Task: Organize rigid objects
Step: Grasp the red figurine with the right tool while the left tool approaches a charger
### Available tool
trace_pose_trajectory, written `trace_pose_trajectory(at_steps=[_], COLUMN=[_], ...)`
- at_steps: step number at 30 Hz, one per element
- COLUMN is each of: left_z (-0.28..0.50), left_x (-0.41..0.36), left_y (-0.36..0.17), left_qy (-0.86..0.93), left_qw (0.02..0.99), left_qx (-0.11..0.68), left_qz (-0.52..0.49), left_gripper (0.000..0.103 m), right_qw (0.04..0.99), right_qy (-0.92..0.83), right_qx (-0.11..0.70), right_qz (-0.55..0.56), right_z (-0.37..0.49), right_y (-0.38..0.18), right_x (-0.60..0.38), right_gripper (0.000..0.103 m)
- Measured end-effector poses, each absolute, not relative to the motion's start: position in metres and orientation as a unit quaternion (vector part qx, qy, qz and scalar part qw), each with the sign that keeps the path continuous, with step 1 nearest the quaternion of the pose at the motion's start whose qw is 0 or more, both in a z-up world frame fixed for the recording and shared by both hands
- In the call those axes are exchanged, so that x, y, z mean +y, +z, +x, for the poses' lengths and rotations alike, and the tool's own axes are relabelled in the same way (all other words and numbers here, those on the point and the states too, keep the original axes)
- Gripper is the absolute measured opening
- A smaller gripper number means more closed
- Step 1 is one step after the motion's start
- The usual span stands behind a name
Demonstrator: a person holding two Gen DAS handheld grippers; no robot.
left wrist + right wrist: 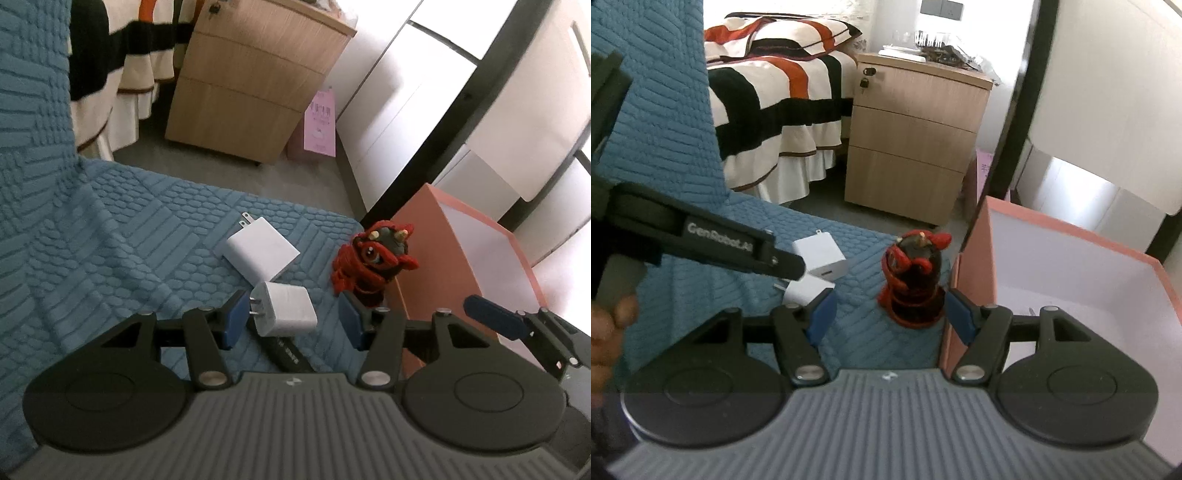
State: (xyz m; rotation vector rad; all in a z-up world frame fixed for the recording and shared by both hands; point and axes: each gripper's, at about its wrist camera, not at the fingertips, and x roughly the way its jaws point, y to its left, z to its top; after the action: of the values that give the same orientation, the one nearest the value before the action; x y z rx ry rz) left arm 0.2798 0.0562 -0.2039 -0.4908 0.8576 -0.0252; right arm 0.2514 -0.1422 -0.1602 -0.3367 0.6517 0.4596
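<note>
Both your grippers are over the blue quilted cover (110, 240) with nothing picked up yet.

In the left wrist view, your left gripper (293, 317) stands released, its blue pads apart around the smaller white charger (286, 308) low in the middle of the frame. The pads do not press on it. Just above it, touching or nearly so, lies the larger white charger (262, 249). A dark object (288, 356) pokes out beneath the smaller charger, too hidden to name.

In the right wrist view, your right gripper (890, 314) is also released. Its jaws frame the red and black figurine (912, 280), which stands upright at the centre of the frame, without gripping it. The figurine sits at the cover's edge, just beside the wall of the pink box (971, 280) at right.

The box looks almost empty. Only a small thin item shows on its white floor near the bottom, too small to identify. So the sorting seems to be at an early stage: both chargers and the figurine are still on the cover, and each probably still has to be grasped and carried into the box.
</note>
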Motion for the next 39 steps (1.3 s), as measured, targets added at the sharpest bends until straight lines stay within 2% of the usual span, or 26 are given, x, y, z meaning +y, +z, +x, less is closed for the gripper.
trace_pose_trajectory(at_steps=[3,11,17,21,31,39], left_z=[0.287,0.298,0.307,0.308,0.306,0.309], left_x=[0.058,0.069,0.073,0.075,0.072,0.058], left_y=[-0.208,-0.218,-0.225,-0.227,-0.228,-0.228], left_qy=[-0.008,-0.004,-0.003,-0.003,-0.001,-0.011], left_qw=[0.878,0.866,0.859,0.857,0.864,0.875], left_qx=[0.415,0.421,0.426,0.427,0.419,0.423], left_qz=[-0.238,-0.27,-0.284,-0.288,-0.28,-0.234], left_gripper=[0.058,0.049,0.048,0.048,0.048,0.048], right_qw=[0.912,0.919,0.912,0.91,0.907,0.9], right_qy=[0.207,0.159,0.145,0.144,0.155,0.163], right_qx=[0.305,0.288,0.297,0.295,0.315,0.34], right_qz=[-0.177,-0.218,-0.245,-0.252,-0.231,-0.217], right_z=[0.257,0.285,0.305,0.304,0.285,0.249], right_y=[-0.168,-0.193,-0.212,-0.215,-0.206,-0.197], right_x=[-0.129,-0.103,-0.093,-0.094,-0.103,-0.115], right_gripper=[0.067,0.067,0.067,0.058,0.057,0.057])
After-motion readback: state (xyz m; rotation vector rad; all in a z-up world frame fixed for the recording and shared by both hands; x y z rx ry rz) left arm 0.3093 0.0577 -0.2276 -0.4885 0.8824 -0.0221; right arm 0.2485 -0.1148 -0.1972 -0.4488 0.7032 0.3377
